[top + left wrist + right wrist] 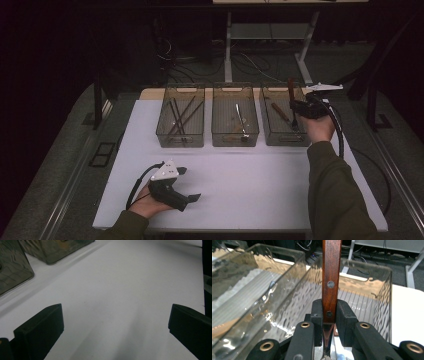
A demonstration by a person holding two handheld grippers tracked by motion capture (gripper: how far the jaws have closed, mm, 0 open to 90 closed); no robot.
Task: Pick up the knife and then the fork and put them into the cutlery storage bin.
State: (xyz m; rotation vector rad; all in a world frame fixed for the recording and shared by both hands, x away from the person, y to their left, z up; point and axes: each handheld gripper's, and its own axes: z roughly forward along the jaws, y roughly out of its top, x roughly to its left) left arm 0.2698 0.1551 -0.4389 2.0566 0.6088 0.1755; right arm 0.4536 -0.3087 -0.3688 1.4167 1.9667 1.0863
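1. The wooden-handled utensil [331,277] is clamped between the pads of my right gripper [329,315]. Its brown handle with two rivets stands up from the jaws, and its metal part goes down below them.
2. In the high view the same utensil [291,90] stands upright above the right gripper [303,109], which I hold over the right bin [285,141].
3. Beside the gripper, inside that bin, another brown-handled utensil [280,112] lies on the bottom.
4. To the left of the right gripper is the middle bin [235,141] with a metal utensil [241,120] in it. Farther left is the left bin [180,141] with thin dark sticks [180,116].
5. My left gripper [191,184] is well apart from the bins, low over the near part of the white desk [260,185]. Its jaws stand wide apart and nothing is between them, only bare desk [125,302] in front.
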